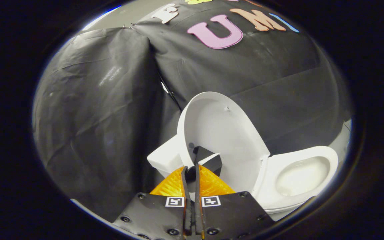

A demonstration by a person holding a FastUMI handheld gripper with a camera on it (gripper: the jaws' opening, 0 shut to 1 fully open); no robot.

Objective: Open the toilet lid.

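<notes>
1. Claw (191, 173) narrowed to a slit, fingers almost together, gripping nothing.
2. Toilet lid (223, 133) raised upright, just beyond the fingertips at 12 o'clock (inner face turned toward the bowl).
3. Toilet seat (312, 158) flat and uncovered at 3 o'clock from the lid, bowl (302, 180) visible inside it.
4. White cistern (163, 160) at 9 o'clock from the lid's base, touching it.
5. Black cloth wall (95, 116) behind everything.
</notes>
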